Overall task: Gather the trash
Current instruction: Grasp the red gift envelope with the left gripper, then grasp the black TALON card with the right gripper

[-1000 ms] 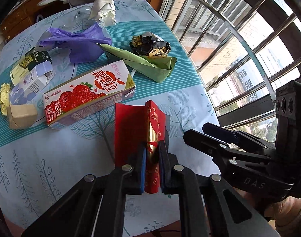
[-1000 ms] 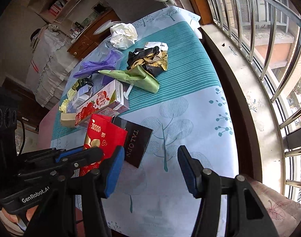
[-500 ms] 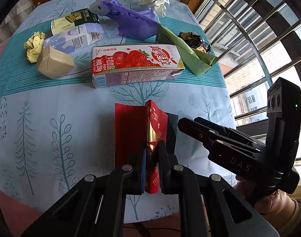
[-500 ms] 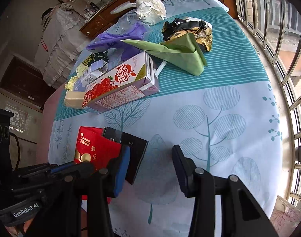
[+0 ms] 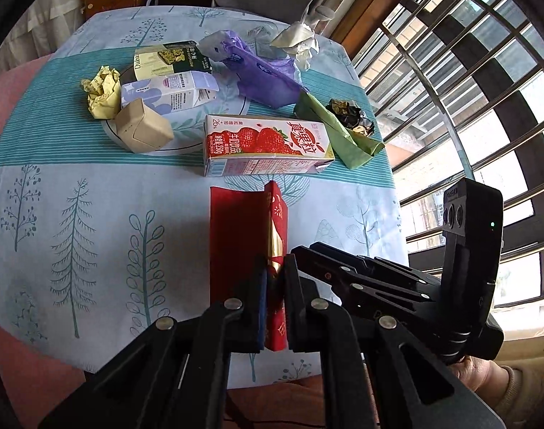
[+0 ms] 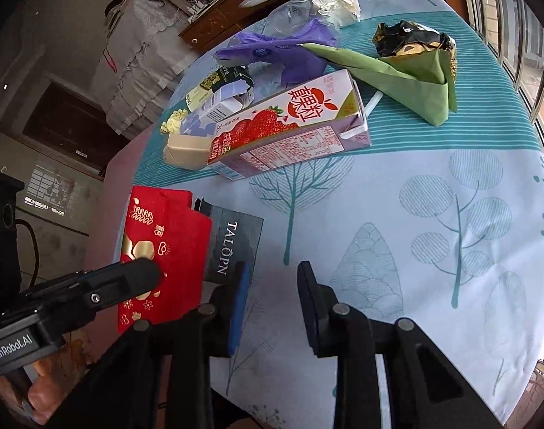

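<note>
My left gripper [image 5: 275, 264] is shut on a red and gold envelope [image 5: 236, 236], held above the near part of the table. From the right wrist view the envelope [image 6: 164, 246] hangs in front of a black packet marked TALOPN [image 6: 236, 243]. My right gripper [image 6: 273, 271] hovers just right of that packet. Its jaws are closing with only tablecloth showing between them. A strawberry milk carton [image 5: 268, 146] lies on its side farther in. Behind it are a green paper wrap [image 5: 336, 136], a purple bag [image 5: 264, 75] and a black and gold wrapper [image 5: 350, 116].
A beige box [image 5: 143, 128], a lavender carton [image 5: 171, 94], a dark chocolate box [image 5: 171, 59], yellow crumpled paper [image 5: 100, 89] and white crumpled paper [image 5: 297, 39] lie at the far side. The tree-print tablecloth [image 6: 432, 214] is bare to the right. A barred window [image 5: 468, 89] runs along the right edge.
The right gripper's jaws have narrowed and it has come in beside the black packet. The left gripper has shifted and rolled with the red envelope still in it.
</note>
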